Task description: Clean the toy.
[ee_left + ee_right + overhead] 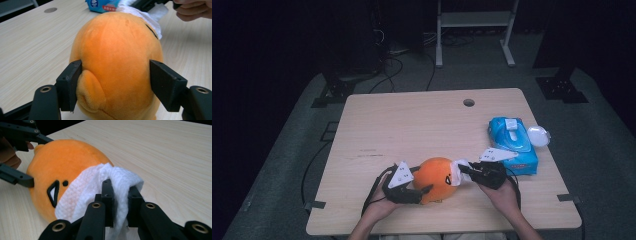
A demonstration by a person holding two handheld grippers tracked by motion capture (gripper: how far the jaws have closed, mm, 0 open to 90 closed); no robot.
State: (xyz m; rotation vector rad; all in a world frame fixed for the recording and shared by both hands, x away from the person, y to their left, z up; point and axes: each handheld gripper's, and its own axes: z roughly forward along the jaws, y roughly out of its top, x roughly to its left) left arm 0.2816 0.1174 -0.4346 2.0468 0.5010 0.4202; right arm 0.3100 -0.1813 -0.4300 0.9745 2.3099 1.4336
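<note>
Right gripper view has the right gripper (119, 192) pinching a white wipe (95, 185) flat on the orange plush toy's (62, 167) face at the table's near edge, left gripper (115, 82) loosely straddling its back, jaws apart.

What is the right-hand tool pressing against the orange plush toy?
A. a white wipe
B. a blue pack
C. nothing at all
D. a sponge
A: the right tool is shut on a white wipe, which lies against the face of the orange toy.
</note>
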